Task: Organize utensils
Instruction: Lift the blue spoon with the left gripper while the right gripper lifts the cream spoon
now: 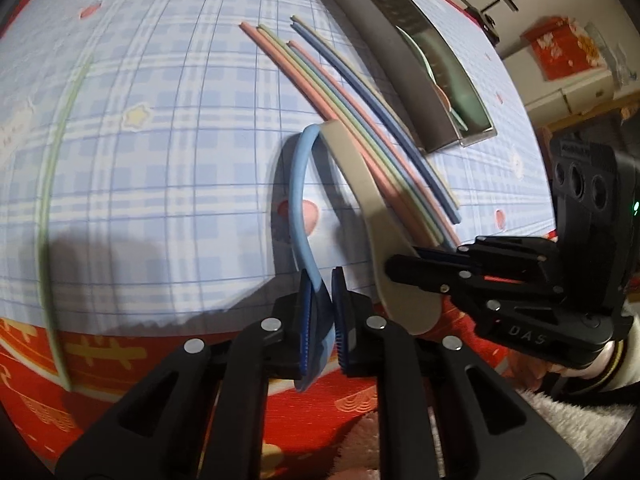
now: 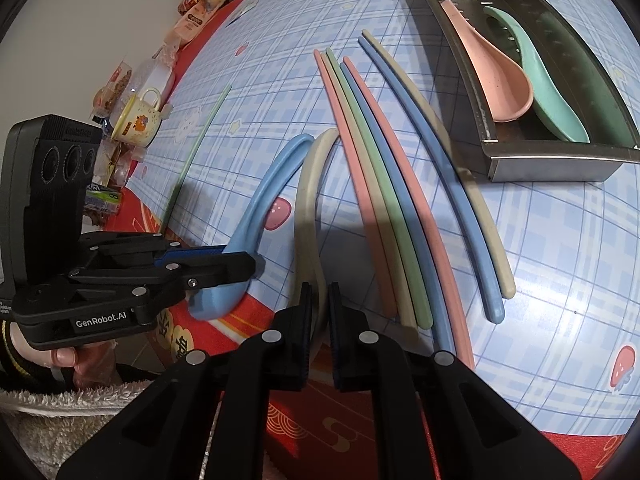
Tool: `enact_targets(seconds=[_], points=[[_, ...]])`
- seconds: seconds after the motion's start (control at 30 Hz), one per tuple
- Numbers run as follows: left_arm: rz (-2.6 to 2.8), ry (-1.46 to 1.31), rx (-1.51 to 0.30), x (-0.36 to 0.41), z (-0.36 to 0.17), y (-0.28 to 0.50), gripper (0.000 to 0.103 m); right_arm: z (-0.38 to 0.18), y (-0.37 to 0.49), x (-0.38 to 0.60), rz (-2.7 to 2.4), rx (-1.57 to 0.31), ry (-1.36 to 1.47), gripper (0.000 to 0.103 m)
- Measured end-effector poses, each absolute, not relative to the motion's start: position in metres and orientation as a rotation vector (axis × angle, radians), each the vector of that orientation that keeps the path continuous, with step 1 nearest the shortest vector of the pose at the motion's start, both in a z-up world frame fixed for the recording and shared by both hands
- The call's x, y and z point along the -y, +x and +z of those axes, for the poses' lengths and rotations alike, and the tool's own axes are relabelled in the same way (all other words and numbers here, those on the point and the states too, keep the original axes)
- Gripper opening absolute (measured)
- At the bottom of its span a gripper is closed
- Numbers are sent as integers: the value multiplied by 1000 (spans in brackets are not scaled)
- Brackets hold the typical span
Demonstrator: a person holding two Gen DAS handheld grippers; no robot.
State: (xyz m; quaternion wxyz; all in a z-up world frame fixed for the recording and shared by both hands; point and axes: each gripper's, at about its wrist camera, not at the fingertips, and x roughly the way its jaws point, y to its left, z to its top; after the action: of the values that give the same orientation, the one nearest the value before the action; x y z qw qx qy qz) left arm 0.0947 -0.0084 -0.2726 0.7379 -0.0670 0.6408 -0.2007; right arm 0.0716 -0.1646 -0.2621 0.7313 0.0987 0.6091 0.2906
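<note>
The left gripper (image 1: 322, 312) is closed on the bowl of the blue spoon (image 1: 298, 184); its pads press the bowl from both sides. The right gripper (image 2: 320, 312) is closed on the bowl of the beige spoon (image 2: 306, 200) in the same way. Both spoons lie beside each other with handles pointing away from the grippers, their bowls over the near edge of the cloth (image 2: 540, 240).

The landmark is the metal tray (image 2: 552, 160), which stands at the far right of the cloth. Between the tray and the beige spoon lie the chopsticks (image 2: 384, 184): a blue and beige pair just beside the tray, then a bundle of pink, blue, green and beige sticks touching one another. One green stick (image 2: 200, 136) lies alone, well apart from the tray, beyond the blue spoon.

The cloth is pale blue with a check pattern and small pink and yellow figures. Under it is a red table cover (image 2: 320, 424) with gold ornaments. Far from the tray, along a white wall, stand snack packets (image 2: 196, 4) and a yellow cup (image 2: 136, 120).

In the tray lie a pink spoon (image 2: 492, 76) and a green spoon (image 2: 544, 76), side by side, bowls toward the near wall of the tray.

The left gripper body bears "GenRobot.AI" in the right wrist view; the right gripper body bears "DAS" in the left wrist view. A hand (image 2: 68, 360) with a fluffy white sleeve (image 2: 60, 404) holds the left gripper.
</note>
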Motion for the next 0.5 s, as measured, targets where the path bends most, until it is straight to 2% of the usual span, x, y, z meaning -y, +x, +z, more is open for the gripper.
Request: enact_targets(seconds=[0.13, 0.5], points=[[-423, -46, -1387, 10, -269, 95, 13, -262, 73, 163, 635, -1343, 211, 8], [-413, -140, -1371, -17, -267, 97, 13, -261, 75, 161, 621, -1343, 213, 7]])
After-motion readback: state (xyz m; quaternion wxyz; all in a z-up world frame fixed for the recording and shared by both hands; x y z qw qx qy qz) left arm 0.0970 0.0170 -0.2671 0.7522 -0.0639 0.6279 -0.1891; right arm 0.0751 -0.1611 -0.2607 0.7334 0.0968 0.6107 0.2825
